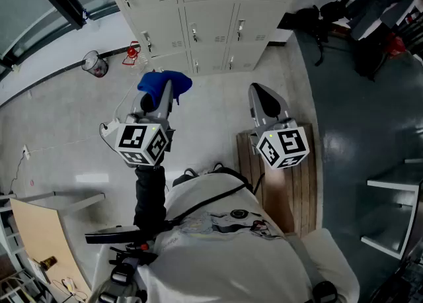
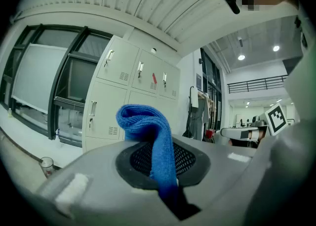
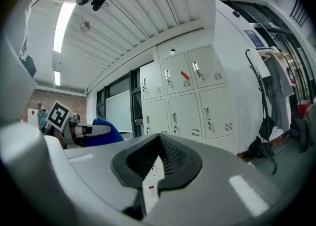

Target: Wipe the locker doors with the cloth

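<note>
Closest in the head view is the person's white top [image 1: 251, 255], filling the bottom edge. Just above it, the left gripper [image 1: 160, 100] carries its marker cube and pinches a bright blue microfibre cloth [image 1: 164, 83], which bunches over the jaw tips. The right gripper [image 1: 266, 102] sits beside it over a slatted wooden bench [image 1: 294, 189], its jaws pressed together. A bank of cream metal lockers [image 1: 211, 24] stands beyond on the pale floor, and the cloth hangs short of the doors without touching them. A clear glass cup [image 1: 96, 64] rests on the floor by the wall to the left, and a black bag [image 1: 310, 17] slumps at the right of the lockers.

In the left gripper view, the left gripper [image 2: 158, 163] has its grey jaws clamped on the blue cloth [image 2: 148, 126], which rises from between the dark mesh pads and folds over at the top. The lockers [image 2: 128, 96] stand behind, beside dark-framed windows, with the glass cup [image 2: 46, 165] low at the left.

In the right gripper view, the right gripper [image 3: 155, 166] has its jaws drawn to a thin slit with nothing held. The lockers [image 3: 187, 101] face it, the blue cloth [image 3: 101, 132] shows at the left, and the black bag [image 3: 261, 146] lies at the right.
</note>
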The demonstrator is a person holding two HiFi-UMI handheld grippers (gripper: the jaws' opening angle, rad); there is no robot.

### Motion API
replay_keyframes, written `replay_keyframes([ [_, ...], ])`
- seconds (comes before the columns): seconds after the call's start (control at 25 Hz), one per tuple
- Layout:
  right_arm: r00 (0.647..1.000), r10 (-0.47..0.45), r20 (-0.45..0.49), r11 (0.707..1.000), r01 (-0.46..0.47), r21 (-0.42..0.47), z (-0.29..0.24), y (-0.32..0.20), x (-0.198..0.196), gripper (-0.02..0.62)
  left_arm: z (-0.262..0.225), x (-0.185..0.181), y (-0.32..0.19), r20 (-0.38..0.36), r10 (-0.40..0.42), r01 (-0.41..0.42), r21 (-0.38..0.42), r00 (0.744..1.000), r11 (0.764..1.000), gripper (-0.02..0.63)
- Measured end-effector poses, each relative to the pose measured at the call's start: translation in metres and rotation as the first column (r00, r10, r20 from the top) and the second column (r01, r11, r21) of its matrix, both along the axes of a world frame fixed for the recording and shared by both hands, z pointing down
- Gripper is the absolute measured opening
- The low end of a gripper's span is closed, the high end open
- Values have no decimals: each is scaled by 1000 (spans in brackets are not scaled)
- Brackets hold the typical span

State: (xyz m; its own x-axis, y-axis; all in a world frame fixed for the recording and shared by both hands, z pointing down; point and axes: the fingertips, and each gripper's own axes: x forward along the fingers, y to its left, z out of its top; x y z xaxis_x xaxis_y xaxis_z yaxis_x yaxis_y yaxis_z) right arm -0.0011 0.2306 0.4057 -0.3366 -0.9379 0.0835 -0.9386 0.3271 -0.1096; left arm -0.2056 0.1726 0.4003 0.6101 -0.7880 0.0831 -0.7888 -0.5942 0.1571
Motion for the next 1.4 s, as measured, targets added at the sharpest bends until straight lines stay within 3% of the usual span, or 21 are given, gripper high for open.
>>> replay_keyframes([
  [0.44,997,-76,10,997,75,27,7,9,38,3,16,52,14,34,-3,4,-21,999,1000,31],
  [0.72,996,-71,45,997,73,-30,39,5,52,5,20,46,3,50,-65,66,-27,997,997,31],
  [0.92,997,-60,49,997,62,-46,43,-26,56,5,5,43,-41,53,-71,72,-2,996,997,31],
  [1.24,998,51,40,996,-48,-72,46,-108,95,5,-19,74,-147,27,14,-16,50,1000,999,31],
  [1.4,997,63,35,996,-61,-60,33,-162,94,5,-34,73,-194,34,-6,4,73,999,997,31],
])
